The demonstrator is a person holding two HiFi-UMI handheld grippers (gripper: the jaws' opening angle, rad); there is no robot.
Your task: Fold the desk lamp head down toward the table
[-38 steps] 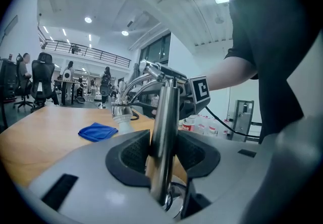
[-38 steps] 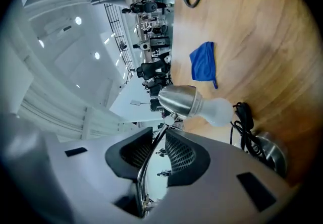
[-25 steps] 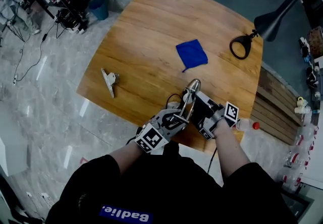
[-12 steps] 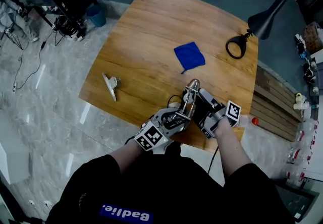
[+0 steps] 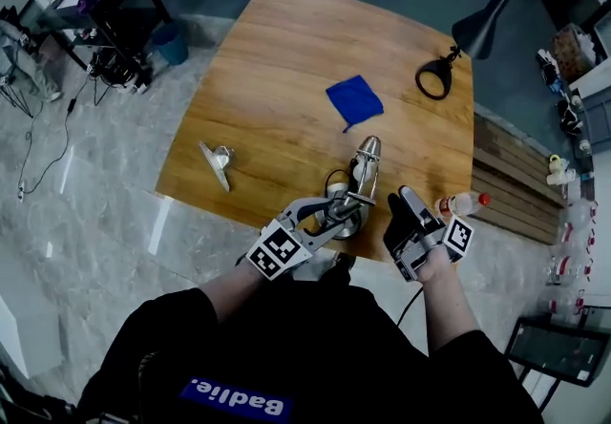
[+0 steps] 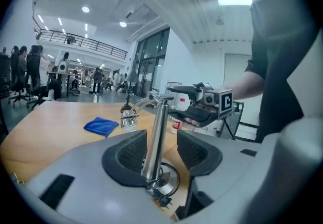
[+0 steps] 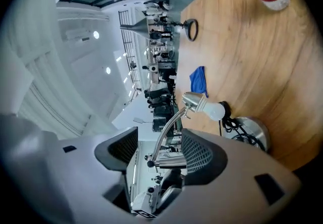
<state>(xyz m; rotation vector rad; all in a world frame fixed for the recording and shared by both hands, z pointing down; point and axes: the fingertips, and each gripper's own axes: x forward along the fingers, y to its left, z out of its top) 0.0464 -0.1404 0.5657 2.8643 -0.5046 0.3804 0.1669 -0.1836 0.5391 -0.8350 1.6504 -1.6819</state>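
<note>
The silver desk lamp (image 5: 358, 181) stands near the table's front edge, its head (image 5: 369, 147) bent forward and down with a white bulb (image 7: 216, 110) showing. My left gripper (image 5: 334, 212) is open at the lamp's base. In the left gripper view the upright pole (image 6: 154, 134) stands between the left gripper's (image 6: 160, 143) pads, which stay clear of it. My right gripper (image 5: 409, 207) is open, to the right of the lamp and apart from it. In its own view the right gripper (image 7: 157, 150) holds nothing, with the lamp arm (image 7: 169, 129) beyond it.
A blue cloth (image 5: 353, 99) lies mid-table. A black lamp (image 5: 477, 29) with a ring base (image 5: 434, 78) stands at the far right corner. A metal clip (image 5: 218, 164) lies left. A plastic bottle (image 5: 460, 203) lies at the right edge of the wooden table (image 5: 277, 59). The lamp's cord (image 6: 162, 199) coils at its round base (image 7: 252, 134).
Both grippers have opened and let go of the lamp. The right gripper has drawn away to the right; the left has eased back towards the base.
</note>
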